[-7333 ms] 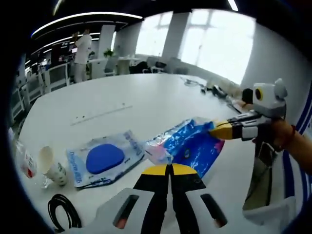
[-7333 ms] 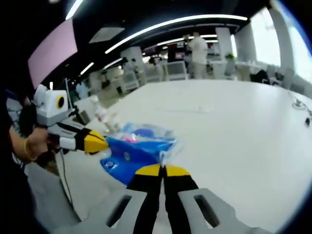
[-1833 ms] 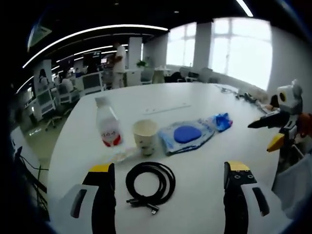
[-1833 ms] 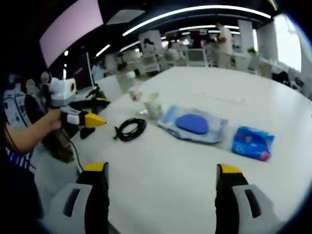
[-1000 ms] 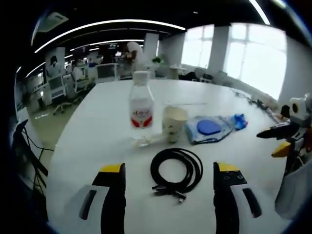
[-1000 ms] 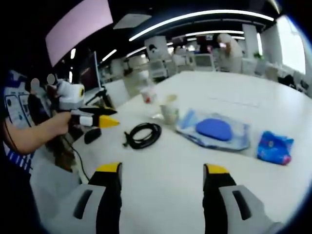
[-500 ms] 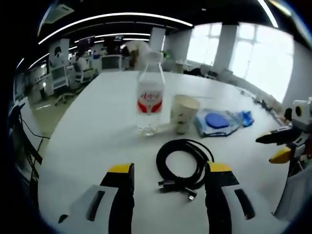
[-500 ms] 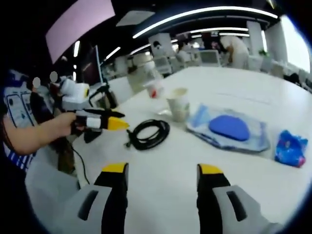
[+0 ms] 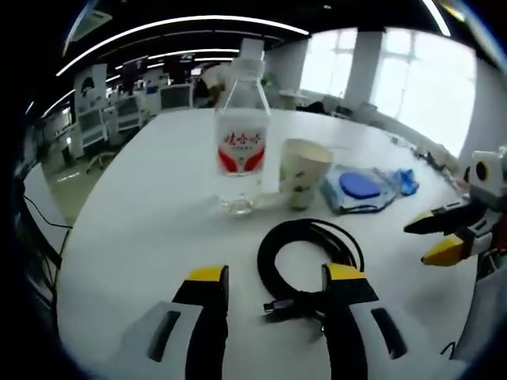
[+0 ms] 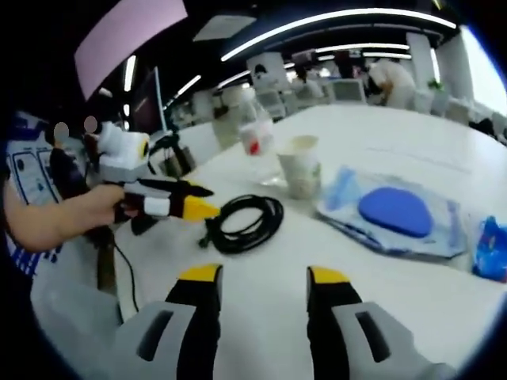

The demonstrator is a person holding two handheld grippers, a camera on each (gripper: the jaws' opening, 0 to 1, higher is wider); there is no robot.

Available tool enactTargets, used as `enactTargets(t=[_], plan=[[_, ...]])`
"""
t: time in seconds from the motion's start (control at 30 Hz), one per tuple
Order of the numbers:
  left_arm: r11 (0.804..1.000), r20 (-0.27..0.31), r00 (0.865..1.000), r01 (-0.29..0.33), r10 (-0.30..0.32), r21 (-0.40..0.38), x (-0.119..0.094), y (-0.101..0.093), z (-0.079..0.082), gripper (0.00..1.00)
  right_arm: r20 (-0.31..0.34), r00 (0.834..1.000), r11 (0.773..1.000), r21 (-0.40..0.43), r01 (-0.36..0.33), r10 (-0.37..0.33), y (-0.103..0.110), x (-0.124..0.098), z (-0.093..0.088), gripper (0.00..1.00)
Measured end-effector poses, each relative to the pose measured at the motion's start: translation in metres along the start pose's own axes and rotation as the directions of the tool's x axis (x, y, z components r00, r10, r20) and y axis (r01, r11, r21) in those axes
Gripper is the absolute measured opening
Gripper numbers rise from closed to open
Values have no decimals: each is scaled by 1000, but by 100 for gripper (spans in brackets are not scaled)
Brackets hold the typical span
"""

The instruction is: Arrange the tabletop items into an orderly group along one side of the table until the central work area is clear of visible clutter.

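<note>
Left claw (image 9: 269,279) nearer cable (image 9: 309,257); bottle (image 9: 240,142) upright

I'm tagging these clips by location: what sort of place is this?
Most likely an open-plan office. A large white table sits in front of rows of desks with office chairs, strip lights run along a dark ceiling, and tall windows line one wall.

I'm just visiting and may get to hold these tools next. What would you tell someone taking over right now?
Left gripper: open, empty, over the coiled black cable.
Right gripper: open, empty, above the white table.
In a row: clear plastic water bottle, white paper cup, clear pouch with blue pad, small blue packet.
Done: row formed. Left: the cable lies apart from the row and probably goes next.
</note>
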State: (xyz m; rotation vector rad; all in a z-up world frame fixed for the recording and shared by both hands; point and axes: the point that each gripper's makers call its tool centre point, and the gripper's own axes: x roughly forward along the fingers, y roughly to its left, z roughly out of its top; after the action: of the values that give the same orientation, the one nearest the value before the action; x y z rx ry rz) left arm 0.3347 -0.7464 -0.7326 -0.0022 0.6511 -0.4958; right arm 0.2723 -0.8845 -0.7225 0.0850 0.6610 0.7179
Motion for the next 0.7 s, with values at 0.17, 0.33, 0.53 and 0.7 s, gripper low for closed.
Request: enactTargets(t=[0.17, 0.33, 0.53, 0.7], plan=[[1000, -18, 1000, 3, -3, 12, 8, 2, -4, 38, 7, 1000, 1000, 22, -9, 9, 1, 17, 1, 35], [1000, -27, 1000, 11, -10, 15, 12, 1, -7, 33, 10, 1000, 999, 37, -16, 16, 0, 30, 1, 33], [1000, -37, 999, 19, -19, -14, 16, 3, -10, 30, 22, 1000, 997, 74, -10, 8, -3, 43, 2, 31], [1000, -49, 999, 15, -17, -23, 18, 3, -12, 26, 32, 999, 994, 113, 3, -7, -3, 53, 1, 29]])
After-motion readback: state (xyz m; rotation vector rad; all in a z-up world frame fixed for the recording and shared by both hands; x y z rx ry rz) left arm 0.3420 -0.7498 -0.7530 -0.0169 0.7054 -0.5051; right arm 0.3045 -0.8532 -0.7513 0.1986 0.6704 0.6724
